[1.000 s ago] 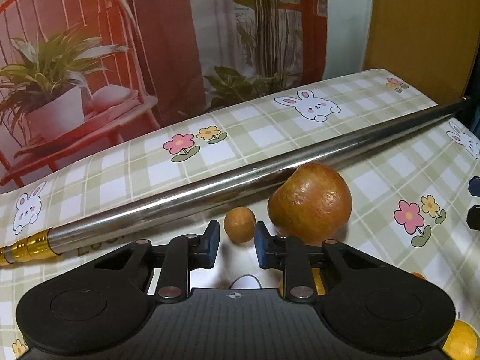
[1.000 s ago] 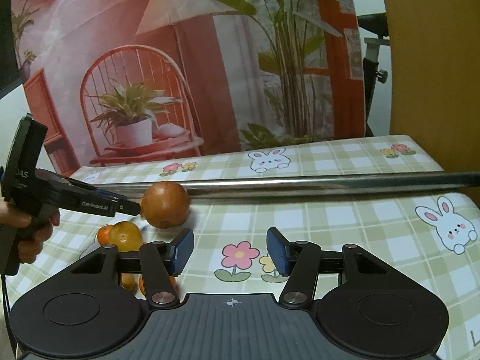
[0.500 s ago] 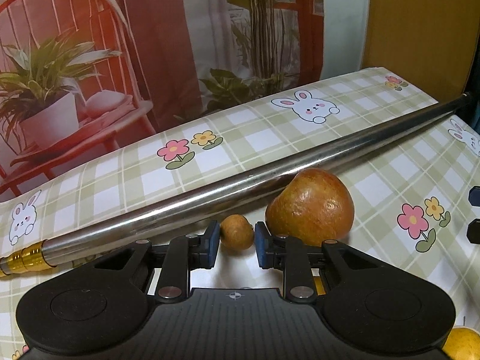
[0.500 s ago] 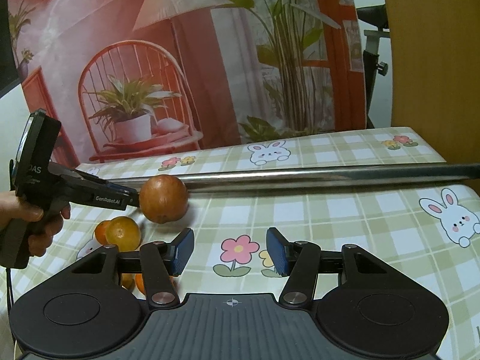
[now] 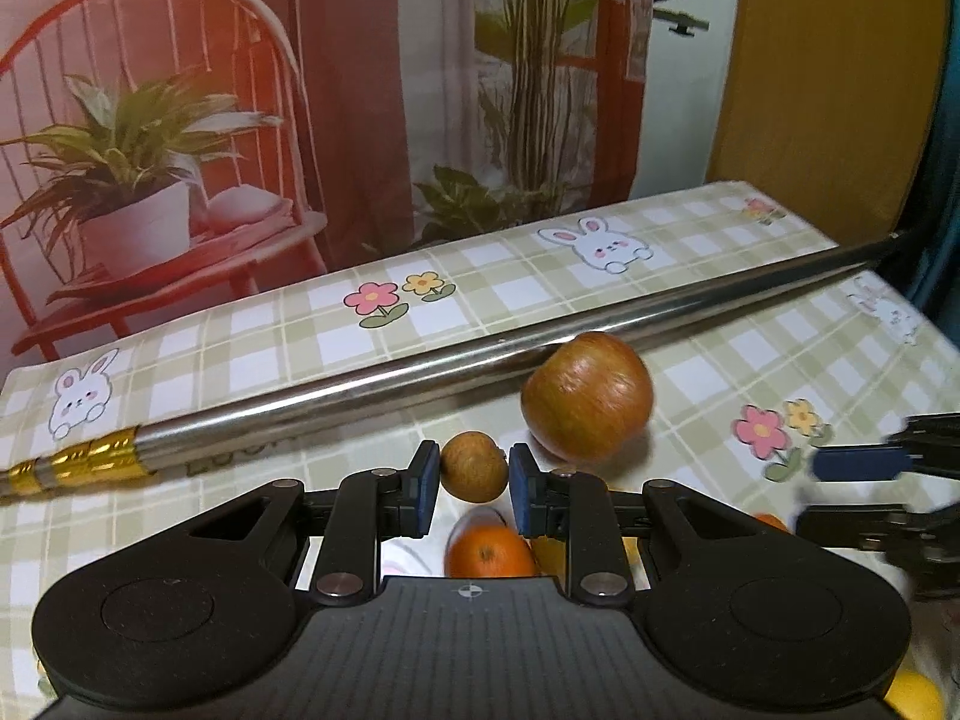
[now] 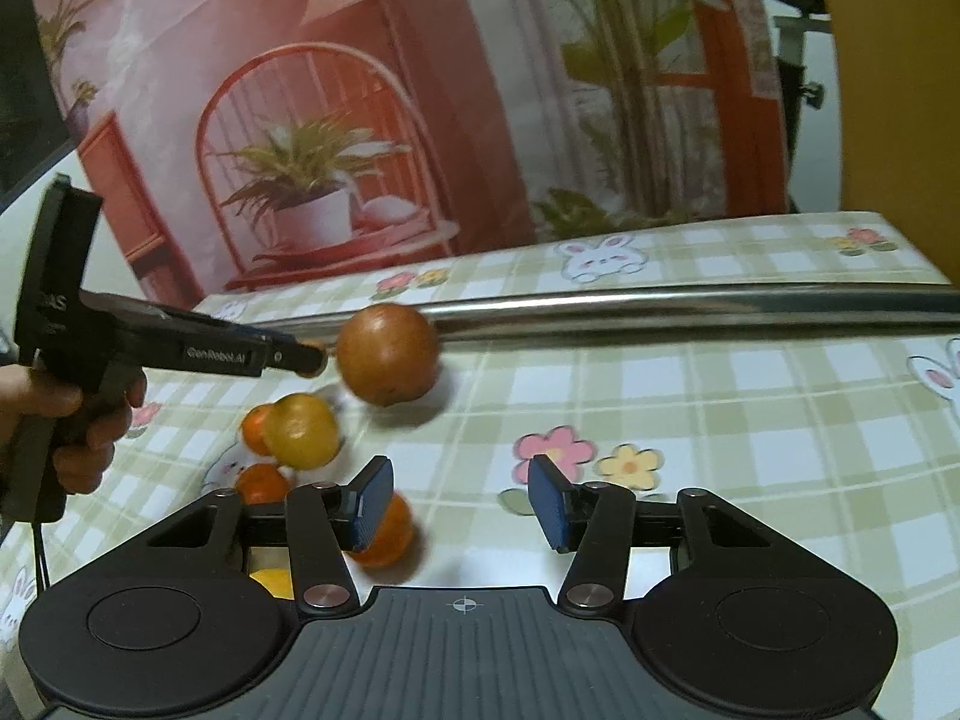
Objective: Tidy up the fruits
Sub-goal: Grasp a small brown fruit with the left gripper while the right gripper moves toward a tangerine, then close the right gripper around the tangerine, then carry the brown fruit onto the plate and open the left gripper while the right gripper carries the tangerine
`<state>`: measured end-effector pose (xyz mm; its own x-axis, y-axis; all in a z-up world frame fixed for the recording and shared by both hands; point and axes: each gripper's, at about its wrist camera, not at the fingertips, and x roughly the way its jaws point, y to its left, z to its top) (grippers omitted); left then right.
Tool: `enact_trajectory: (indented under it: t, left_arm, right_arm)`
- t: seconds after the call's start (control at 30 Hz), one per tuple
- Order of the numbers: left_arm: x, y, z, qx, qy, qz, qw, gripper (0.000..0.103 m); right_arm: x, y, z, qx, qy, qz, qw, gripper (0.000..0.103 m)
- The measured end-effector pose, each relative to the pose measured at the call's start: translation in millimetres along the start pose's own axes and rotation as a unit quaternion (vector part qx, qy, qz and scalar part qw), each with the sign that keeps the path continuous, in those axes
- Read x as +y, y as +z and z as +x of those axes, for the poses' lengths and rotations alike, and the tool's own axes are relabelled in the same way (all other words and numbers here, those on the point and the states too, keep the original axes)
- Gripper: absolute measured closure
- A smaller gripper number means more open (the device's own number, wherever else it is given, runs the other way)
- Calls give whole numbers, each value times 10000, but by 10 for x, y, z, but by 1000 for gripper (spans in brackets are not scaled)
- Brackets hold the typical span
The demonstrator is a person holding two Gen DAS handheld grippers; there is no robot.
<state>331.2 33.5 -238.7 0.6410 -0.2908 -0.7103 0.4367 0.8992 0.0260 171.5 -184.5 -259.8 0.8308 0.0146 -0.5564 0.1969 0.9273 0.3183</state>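
Observation:
My left gripper is shut on a small round brown fruit and holds it above the tablecloth. A large reddish apple lies just right of it by the steel pole; it also shows in the right wrist view. An orange lies below the left gripper. My right gripper is open and empty over the cloth. Near its left finger lie a yellow-orange fruit and small oranges. The left gripper shows in the right wrist view, its held fruit hidden.
A long steel pole with a gold end lies diagonally across the table behind the fruit. The checked tablecloth has bunny and flower prints. A printed backdrop stands behind the table's far edge. My right gripper's fingers show at the left view's right.
My left gripper closed on the small brown fruit and lifted it. The right gripper moved left and closer to the oranges, entering the left wrist view.

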Motion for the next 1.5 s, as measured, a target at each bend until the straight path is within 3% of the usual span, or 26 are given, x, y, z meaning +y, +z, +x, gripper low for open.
enact_trajectory:
  t: [0.4, 0.67, 1.5]
  left_arm:
    - [87, -430, -579, -258, -203, -674, 9972, 77]
    - [25, -595, -755, -303, -353, -745, 9961, 77]
    - [-243, -963, -746, 281, -651, -715, 9949, 78]
  right_arm:
    - [189, -55, 274, 456, 389, -26, 9982, 60]
    - [168, -79, 398, 661, 537, 178, 9962, 69]
    - [99, -97, 40, 229, 297, 213, 9991, 70]
